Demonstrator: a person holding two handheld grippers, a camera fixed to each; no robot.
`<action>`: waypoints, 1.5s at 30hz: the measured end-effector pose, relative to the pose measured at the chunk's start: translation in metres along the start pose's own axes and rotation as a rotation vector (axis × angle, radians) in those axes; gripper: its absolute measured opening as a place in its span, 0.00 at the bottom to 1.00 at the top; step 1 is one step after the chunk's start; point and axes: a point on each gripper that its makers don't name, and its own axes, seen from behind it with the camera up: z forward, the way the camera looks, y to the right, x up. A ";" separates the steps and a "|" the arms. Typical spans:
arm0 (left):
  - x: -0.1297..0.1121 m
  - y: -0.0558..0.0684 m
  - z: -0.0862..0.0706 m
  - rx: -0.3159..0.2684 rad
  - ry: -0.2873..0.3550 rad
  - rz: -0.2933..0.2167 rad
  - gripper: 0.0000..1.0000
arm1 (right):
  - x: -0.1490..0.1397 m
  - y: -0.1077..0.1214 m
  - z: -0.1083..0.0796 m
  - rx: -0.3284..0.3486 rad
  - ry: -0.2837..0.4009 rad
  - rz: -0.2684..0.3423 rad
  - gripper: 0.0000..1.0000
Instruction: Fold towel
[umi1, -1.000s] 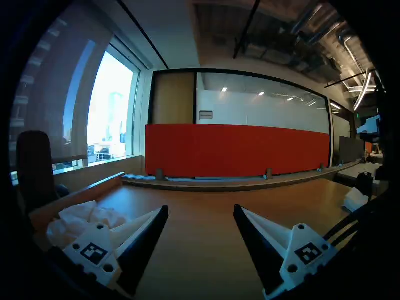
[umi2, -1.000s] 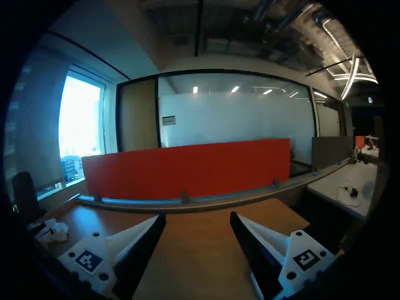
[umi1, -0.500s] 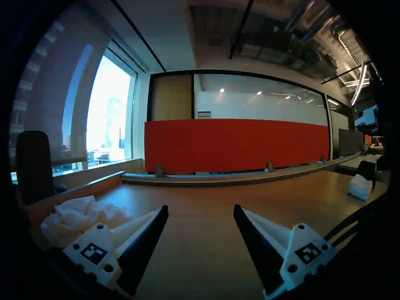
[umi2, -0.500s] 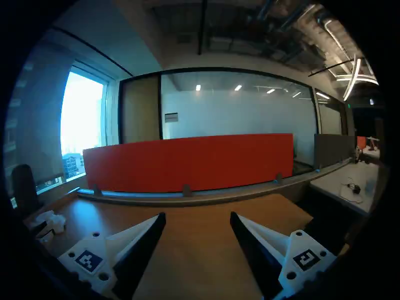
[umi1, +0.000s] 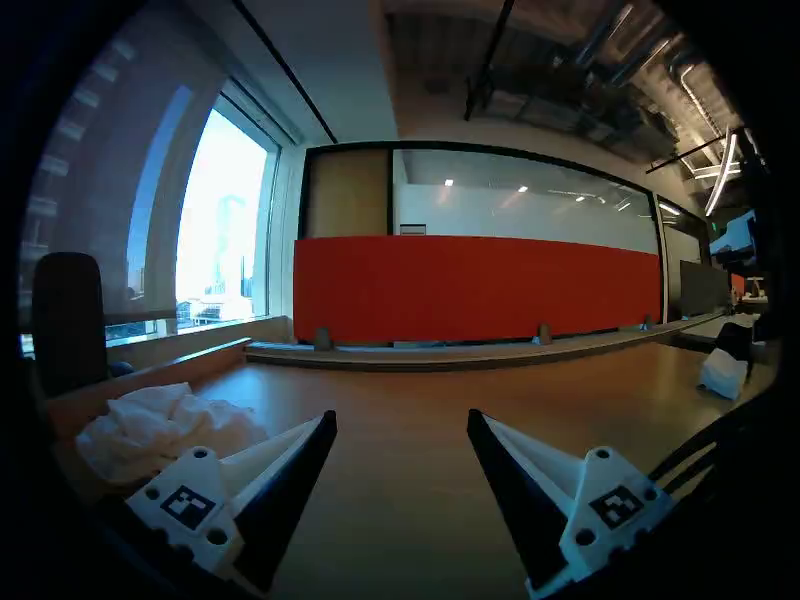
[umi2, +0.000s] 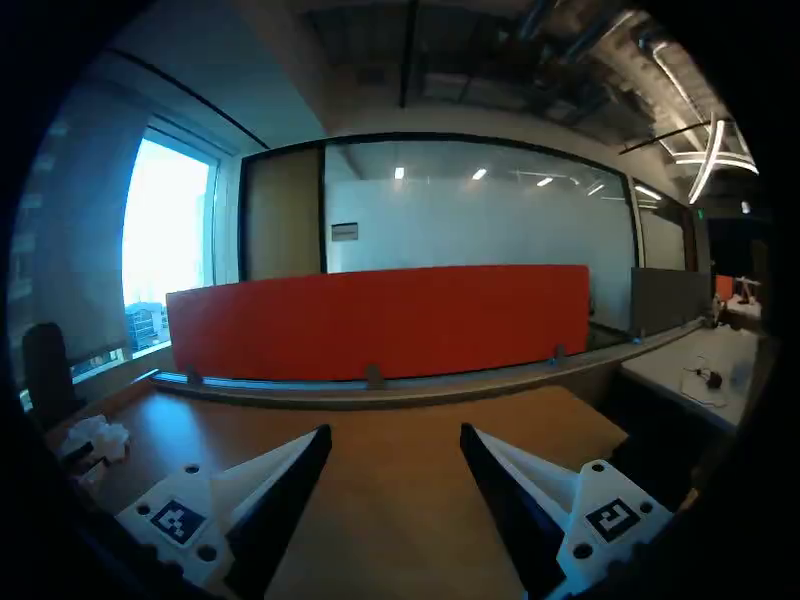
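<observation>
Towel (umi1: 165, 430) crumpled on the desk, both grippers empty.
The white cloth lies in a loose heap on the wooden desk (umi1: 600, 385), at the left of the left gripper view, near the left gripper (umi1: 400, 414). That gripper's fingers stand spread apart over bare wood, holding nothing. The right gripper (umi2: 395, 428) is likewise spread wide above the desk, nothing between its fingers. A red partition (umi1: 475, 290) runs along the desk's far edge.

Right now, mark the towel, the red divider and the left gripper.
towel (umi1: 160, 425), left gripper view, middle of the crumpled white heap.
red divider (umi1: 470, 290), left gripper view, centre of its panel.
left gripper (umi1: 400, 414), left gripper view, midway between its fingertips.
</observation>
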 end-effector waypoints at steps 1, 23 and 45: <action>-0.001 0.000 0.000 0.001 -0.001 0.001 0.97 | -0.001 -0.001 0.000 0.001 0.000 -0.002 0.99; -0.002 0.000 0.003 0.004 -0.003 0.005 0.97 | 0.004 0.002 -0.005 0.017 0.022 -0.007 1.00; -0.010 0.001 0.005 0.005 -0.001 0.007 0.97 | -0.049 0.019 0.001 0.042 0.072 0.027 0.99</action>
